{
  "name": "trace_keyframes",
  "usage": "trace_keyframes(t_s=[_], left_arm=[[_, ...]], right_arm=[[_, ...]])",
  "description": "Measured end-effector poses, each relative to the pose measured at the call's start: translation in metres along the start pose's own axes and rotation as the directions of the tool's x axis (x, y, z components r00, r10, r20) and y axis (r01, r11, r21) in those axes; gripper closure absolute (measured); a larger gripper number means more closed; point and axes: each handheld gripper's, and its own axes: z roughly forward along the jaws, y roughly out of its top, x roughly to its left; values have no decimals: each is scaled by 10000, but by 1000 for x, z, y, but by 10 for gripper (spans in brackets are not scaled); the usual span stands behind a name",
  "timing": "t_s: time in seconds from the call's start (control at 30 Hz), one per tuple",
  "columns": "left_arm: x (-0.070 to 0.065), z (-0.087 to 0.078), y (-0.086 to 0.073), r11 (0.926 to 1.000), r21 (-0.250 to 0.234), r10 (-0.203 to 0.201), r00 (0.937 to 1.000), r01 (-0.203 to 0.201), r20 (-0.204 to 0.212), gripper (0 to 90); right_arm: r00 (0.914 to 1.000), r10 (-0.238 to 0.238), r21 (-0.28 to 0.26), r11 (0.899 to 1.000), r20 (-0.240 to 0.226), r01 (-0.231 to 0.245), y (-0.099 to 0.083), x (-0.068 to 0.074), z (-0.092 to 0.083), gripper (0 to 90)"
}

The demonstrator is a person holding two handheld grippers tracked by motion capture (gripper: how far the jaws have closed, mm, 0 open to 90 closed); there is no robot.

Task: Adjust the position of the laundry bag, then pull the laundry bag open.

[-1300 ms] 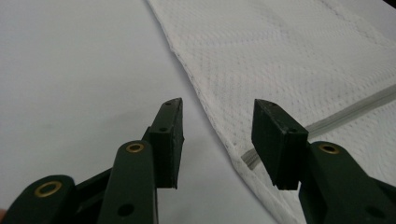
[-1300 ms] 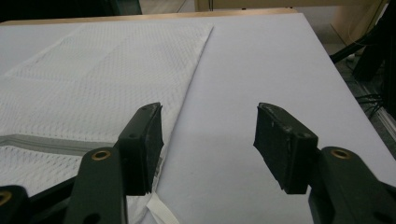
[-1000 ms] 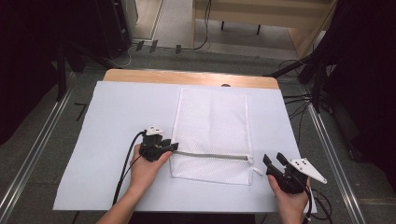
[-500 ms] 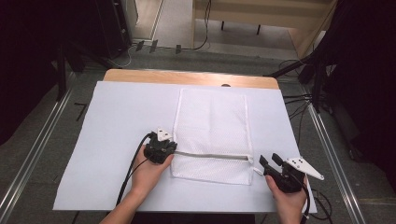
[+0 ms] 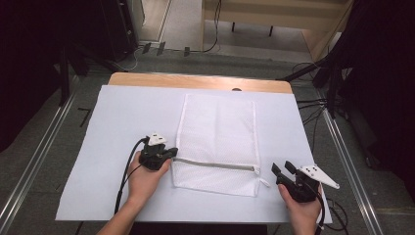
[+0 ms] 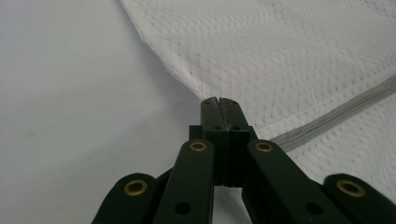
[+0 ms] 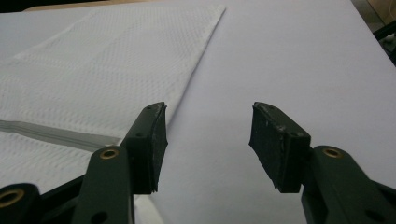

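A white mesh bag (image 5: 218, 132) lies flat on the white sheet, its grey zipper (image 5: 215, 164) running across near the front edge. My left gripper (image 5: 172, 153) sits at the bag's left edge where the zipper ends. In the left gripper view its jaws (image 6: 218, 100) are pressed together on the hem of the bag (image 6: 289, 56), and the zipper (image 6: 345, 107) runs off to the right. My right gripper (image 5: 283, 167) is open, just right of the bag's front right corner near the zipper pull (image 5: 258, 170). Its jaws (image 7: 208, 135) hold nothing, with the bag (image 7: 107, 70) to their left.
The white sheet (image 5: 122, 122) covers a wooden table (image 5: 195, 81) whose far edge shows bare. Cables trail from both grippers toward the front edge. Bare sheet lies left and right of the bag. Dark equipment and floor rails surround the table.
The left gripper's jaws have closed at the bag's left edge. The right gripper has edged slightly left toward the bag's corner and stays open.
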Motion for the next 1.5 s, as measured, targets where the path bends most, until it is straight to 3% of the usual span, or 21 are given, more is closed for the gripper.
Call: trace_keyframes(t_s=[0.17, 0.47, 0.57, 0.6, 0.7, 0.9, 0.93, 1.03, 1.1, 1.13, 1.17, 1.2, 1.27, 1.3, 1.4, 1.5], left_arm=[[9, -18, -15, 9992, -182, -347, 9993, 345, -134, 900], [16, -58, -49, 9979, -342, -562, 9975, 548, -432, 900], [18, -61, -52, 9964, -447, -729, 9969, 715, -284, 900], [18, -63, -54, 9963, -425, -756, 9968, 744, -272, 900], [16, -66, -56, 9965, -497, -684, 9972, 670, -288, 900], [18, -66, -59, 9968, -399, -709, 9968, 694, -375, 899], [18, -65, -60, 9967, -427, -704, 9965, 685, -445, 849], [16, -65, -60, 9971, -569, -549, 9959, 509, -715, 542], [15, -66, -59, 9967, -727, -429, 9946, 361, -941, 462], [15, -68, -58, 9942, -972, -543, 9954, 465, -794, 462], [15, -68, -58, 9930, -1051, -624, 9951, 541, -767, 429], [15, -70, -57, 9899, -1200, -843, 9941, 757, -682, 424], [15, -71, -56, 9881, -1291, -913, 9944, 837, -539, 424], [12, -72, -55, 9881, -1411, -711, 9950, 608, -695, 425], [8, -71, -54, 9880, -1454, -599, 9968, 516, -532, 429], [3, -68, -54, 9907, -1323, -392, 9983, 331, -436, 433]], right_arm=[[9999, -125, 14, 9999, -94, 125, 0, 4, 0, 467], [9988, -390, 105, 9992, -303, 394, -2, 16, 2, 462], [9984, -433, 116, 9990, -363, 438, -2, 19, 3, 454], [9944, -463, -145, 9989, -954, 451, -3, 24, 1, 422], [9890, -606, -313, 9979, -1348, 569, -1, 31, -3, 408], [9839, -705, -163, 9975, -1642, 687, -4, 46, -12, 409], [9826, -630, -114, 9980, -1749, 619, -6, 47, -13, 407], [9731, -355, 31, 9993, -2275, 372, -9, 51, -14, 387], [9690, -359, 116, 9991, -2444, 399, -10, 52, -14, 388], [9653, -340, 209, 9990, -2588, 408, -11, 54, -13, 386], [9538, -197, 545, 9978, -2997, 378, -13, 55, -10, 362], [9497, -36, 886, 9955, -3132, 330, -15, 58, -8, 442], [9509, -55, 963, 9947, -3094, 371, -16, 59, -7, 465], [9589, -219, 971, 9939, -2828, 514, -15, 64, -7, 461], [9650, -557, 1133, 9897, -2563, 872, -18, 70, -5, 429], [9636, -1078, 1510, 9775, -2446, 1477, -23, 76, 2, 419]])
